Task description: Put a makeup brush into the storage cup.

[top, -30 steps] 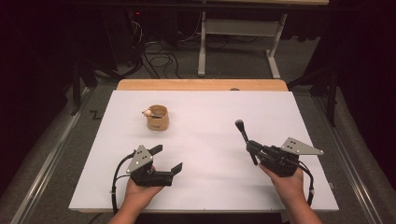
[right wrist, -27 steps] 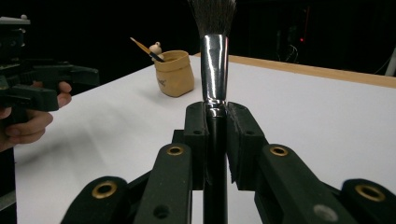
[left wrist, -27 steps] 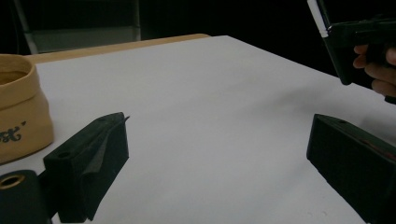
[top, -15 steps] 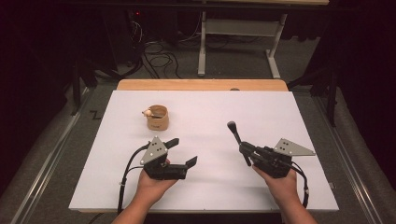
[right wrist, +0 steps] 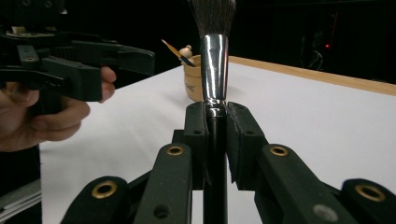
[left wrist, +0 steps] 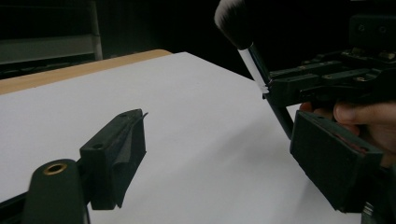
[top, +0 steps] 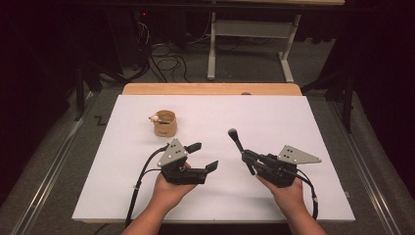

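My right hand-held gripper [top: 246, 157] is clamped on the brush [top: 238, 142]; my left hand-held gripper [top: 204, 156], empty, has just been closing partway. Next, into the cup [top: 165, 123].

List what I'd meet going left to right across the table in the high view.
Wooden cup → left gripper, jaws apart with nothing between them → brush → right gripper, shut on the brush.
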Tool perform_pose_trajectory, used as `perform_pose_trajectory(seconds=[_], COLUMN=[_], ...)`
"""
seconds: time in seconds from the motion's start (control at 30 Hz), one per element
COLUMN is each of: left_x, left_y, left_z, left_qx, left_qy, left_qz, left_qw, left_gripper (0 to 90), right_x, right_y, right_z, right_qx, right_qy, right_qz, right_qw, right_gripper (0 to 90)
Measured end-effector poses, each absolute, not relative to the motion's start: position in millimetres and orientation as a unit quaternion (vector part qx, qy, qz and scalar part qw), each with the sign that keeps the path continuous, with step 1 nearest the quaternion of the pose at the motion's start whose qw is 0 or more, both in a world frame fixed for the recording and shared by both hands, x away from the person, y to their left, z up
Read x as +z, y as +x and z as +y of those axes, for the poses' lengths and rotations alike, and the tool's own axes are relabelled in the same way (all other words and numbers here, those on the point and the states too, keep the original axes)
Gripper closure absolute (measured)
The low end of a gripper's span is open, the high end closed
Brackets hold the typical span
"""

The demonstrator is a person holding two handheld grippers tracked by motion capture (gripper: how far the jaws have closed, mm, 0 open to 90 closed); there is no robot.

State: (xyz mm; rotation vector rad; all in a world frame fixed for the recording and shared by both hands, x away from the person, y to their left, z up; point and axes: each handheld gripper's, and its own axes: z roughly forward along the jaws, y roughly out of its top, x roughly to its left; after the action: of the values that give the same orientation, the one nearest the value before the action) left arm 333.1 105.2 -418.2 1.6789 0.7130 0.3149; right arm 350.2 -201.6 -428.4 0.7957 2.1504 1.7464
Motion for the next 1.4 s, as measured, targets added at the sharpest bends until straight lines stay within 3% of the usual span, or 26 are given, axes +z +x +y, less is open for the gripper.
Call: perform_pose_trajectory(seconds=[0.53,1.03,1.4], left_x=[-414,-416,-415], left_y=[330,336,339], left_z=[100,93,94], left_qx=[0.106,0.086,0.083], left_qy=[0.723,0.712,0.705], left_qz=[0.276,0.292,0.303], left_qw=[0.625,0.633,0.635], left_gripper=[25.2,38.9,41.1], right_x=[-428,-430,-431], right_y=[346,341,341], right_z=[-184,-167,-164], right_qx=[0.624,0.613,0.612], right_qy=[0.233,0.210,0.212], right_qz=[0.742,0.756,0.755], right_qw=[0.075,0.095,0.102], right_gripper=[80.7,80.7,80.7])
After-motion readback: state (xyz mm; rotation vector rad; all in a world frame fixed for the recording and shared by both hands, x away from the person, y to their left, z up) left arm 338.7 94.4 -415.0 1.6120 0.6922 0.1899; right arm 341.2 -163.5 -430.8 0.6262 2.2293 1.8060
